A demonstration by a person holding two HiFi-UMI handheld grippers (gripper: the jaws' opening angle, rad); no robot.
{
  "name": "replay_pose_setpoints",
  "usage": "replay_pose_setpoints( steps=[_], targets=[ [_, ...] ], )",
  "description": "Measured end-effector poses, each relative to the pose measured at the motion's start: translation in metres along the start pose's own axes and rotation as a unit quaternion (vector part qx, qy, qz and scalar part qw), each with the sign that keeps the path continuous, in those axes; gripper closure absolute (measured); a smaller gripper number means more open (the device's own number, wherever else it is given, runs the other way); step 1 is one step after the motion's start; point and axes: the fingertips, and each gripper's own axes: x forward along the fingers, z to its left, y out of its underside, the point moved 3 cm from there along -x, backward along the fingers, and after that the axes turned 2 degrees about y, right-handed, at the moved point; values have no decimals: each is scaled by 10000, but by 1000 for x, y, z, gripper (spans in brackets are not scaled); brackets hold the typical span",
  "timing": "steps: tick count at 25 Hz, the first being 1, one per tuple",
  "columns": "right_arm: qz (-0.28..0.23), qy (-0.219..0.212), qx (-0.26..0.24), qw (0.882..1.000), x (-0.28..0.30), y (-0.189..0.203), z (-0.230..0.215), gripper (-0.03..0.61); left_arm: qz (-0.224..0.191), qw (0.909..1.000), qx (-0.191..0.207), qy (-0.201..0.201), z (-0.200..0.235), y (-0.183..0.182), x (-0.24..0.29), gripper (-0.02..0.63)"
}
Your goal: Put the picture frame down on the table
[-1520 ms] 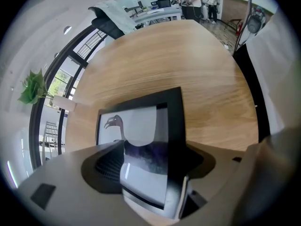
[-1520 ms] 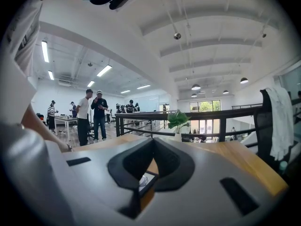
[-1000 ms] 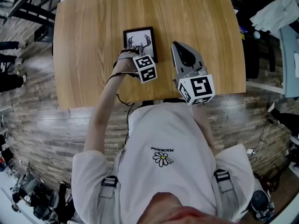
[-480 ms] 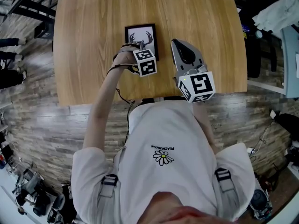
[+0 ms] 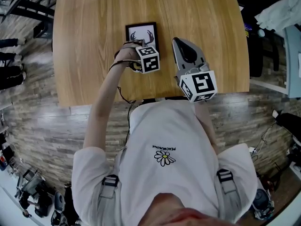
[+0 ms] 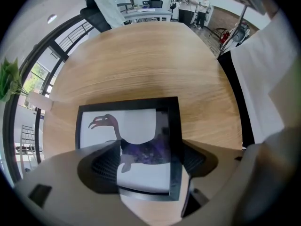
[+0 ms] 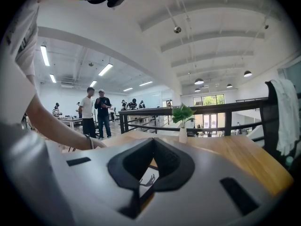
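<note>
The black picture frame [image 5: 141, 33], white inside with a dark animal figure, lies flat on the wooden table [image 5: 94, 41]. My left gripper [image 5: 139, 45] is over the frame's near end. In the left gripper view the frame [image 6: 131, 126] reaches in between the jaws, which stand wide apart; the left jaw hides part of it, the right jaw sits just outside its right edge. My left gripper [image 6: 151, 161] is open. My right gripper [image 5: 178, 44] rests to the right of the frame, jaws together and nothing held. A sliver of the frame shows through the right gripper's [image 7: 149, 173] narrow slit.
The table's near edge [image 5: 150, 100] runs just in front of the person's body. A small plant in a white vase [image 7: 182, 121] stands at the table's far side by a black railing [image 7: 211, 109]. Chairs with draped cloth [image 5: 277, 13] stand to the right, off the table.
The left gripper and hand edged slightly forward over the frame's near end. The right gripper stayed where it was.
</note>
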Motion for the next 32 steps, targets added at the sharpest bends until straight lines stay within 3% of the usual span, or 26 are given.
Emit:
replay_pose_setpoints(
  steps=[14, 21, 29, 32],
  targets=[
    [88, 4, 50, 9999, 5, 5, -5, 584, -118, 9995, 21, 284, 2, 1, 2, 229],
    [80, 81, 93, 9999, 3, 5, -10, 584, -165, 9958, -215, 869, 6, 1, -1, 230],
    [96, 130, 147, 9998, 0, 9, -14, 584, -293, 9961, -229, 805, 5, 1, 0, 230],
    [81, 124, 149, 9998, 0, 8, -12, 584, -314, 9979, -36, 571, 3, 3, -1, 230]
  ],
)
